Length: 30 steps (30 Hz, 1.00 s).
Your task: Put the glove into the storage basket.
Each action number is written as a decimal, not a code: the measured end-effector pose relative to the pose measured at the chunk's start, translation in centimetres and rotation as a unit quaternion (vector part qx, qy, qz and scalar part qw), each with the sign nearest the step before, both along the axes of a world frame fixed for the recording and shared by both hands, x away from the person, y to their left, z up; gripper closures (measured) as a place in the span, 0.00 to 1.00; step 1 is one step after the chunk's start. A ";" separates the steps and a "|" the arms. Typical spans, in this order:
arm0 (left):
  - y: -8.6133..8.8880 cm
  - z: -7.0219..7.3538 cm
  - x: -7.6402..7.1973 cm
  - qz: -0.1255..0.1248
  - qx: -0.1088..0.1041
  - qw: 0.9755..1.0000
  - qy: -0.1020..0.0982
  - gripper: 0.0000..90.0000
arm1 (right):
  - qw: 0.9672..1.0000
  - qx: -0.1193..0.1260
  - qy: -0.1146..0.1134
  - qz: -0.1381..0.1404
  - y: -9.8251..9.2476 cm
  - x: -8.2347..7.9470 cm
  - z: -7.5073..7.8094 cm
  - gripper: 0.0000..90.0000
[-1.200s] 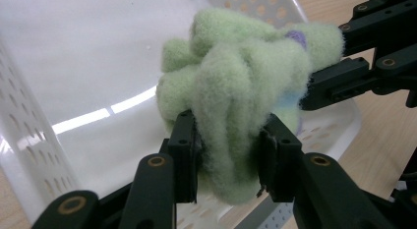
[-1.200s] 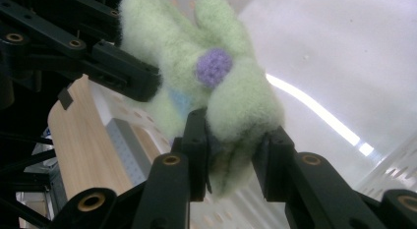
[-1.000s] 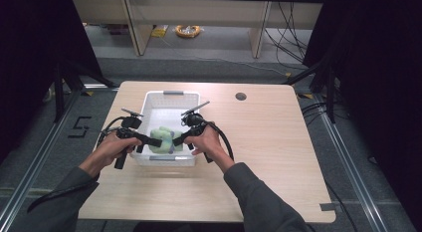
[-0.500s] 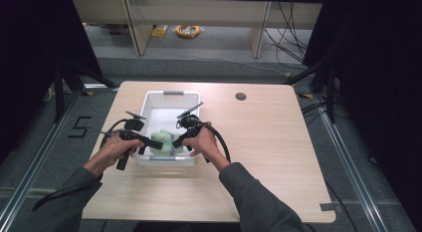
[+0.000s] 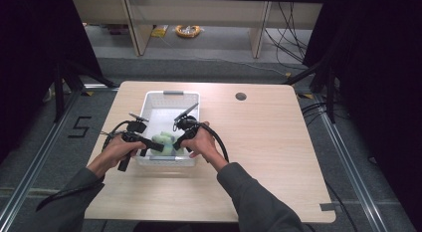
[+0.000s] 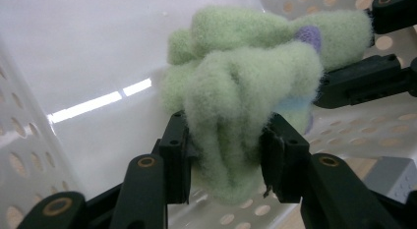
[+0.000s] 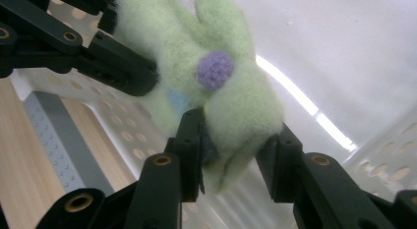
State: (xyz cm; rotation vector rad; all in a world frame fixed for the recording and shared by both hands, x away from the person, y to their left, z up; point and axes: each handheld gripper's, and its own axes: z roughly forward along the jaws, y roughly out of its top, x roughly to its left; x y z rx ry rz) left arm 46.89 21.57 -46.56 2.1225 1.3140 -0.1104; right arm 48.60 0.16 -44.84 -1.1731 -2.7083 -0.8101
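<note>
A pale green plush toy (image 5: pixel 163 141) with a purple spot hangs inside a white perforated basket (image 5: pixel 171 93), near its front wall. My left gripper (image 5: pixel 149 146) reaches in from the left. In the left gripper view its pads (image 6: pixel 179 155) press on a thick fold of the toy (image 6: pixel 236 81), and its jaws have just been opening. My right gripper (image 5: pixel 178 142) comes in from the right. In the right gripper view that gripper (image 7: pixel 236 155) holds a limb of the toy (image 7: pixel 172 37), also while its jaws have been opening. Each gripper view shows the other gripper's jaws on the toy.
The basket stands left of centre on a light wooden table (image 5: pixel 278 142). A round cable hole (image 5: pixel 241 96) lies at the back right. Beyond the table are shelf legs, cables and a yellow object (image 5: pixel 188 30) on the floor.
Both hands and the toy have shifted slightly toward the basket's near wall. The grips on the toy look the same.
</note>
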 end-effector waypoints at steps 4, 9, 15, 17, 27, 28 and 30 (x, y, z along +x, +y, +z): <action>-0.3 0.0 0.1 0.000 0.011 1.000 -0.004 0.58 | 1.000 -0.018 0.001 0.007 0.1 0.0 0.0 0.67; -0.4 0.2 0.2 0.002 0.012 1.000 -0.006 0.55 | 1.000 -0.026 -0.015 0.008 0.2 0.0 0.3 0.64; -0.7 0.7 0.2 0.011 0.019 1.000 -0.016 0.49 | 0.999 -0.033 -0.043 0.010 0.1 0.2 0.7 0.62; -0.8 0.9 0.2 0.014 0.018 1.000 -0.016 0.47 | 0.998 -0.032 -0.043 0.012 0.1 0.3 0.8 0.62; -0.9 2.3 -0.6 0.029 0.020 0.999 -0.038 0.44 | 0.998 -0.017 -0.059 0.002 -0.8 0.4 1.8 0.61; -0.9 2.4 -0.7 0.033 0.018 0.999 -0.039 0.44 | 0.998 -0.012 -0.063 0.004 -0.9 0.5 1.9 0.61; -1.0 2.7 -0.9 0.032 0.013 0.999 -0.041 0.42 | 0.998 -0.010 -0.058 -0.003 -1.0 0.3 2.3 0.60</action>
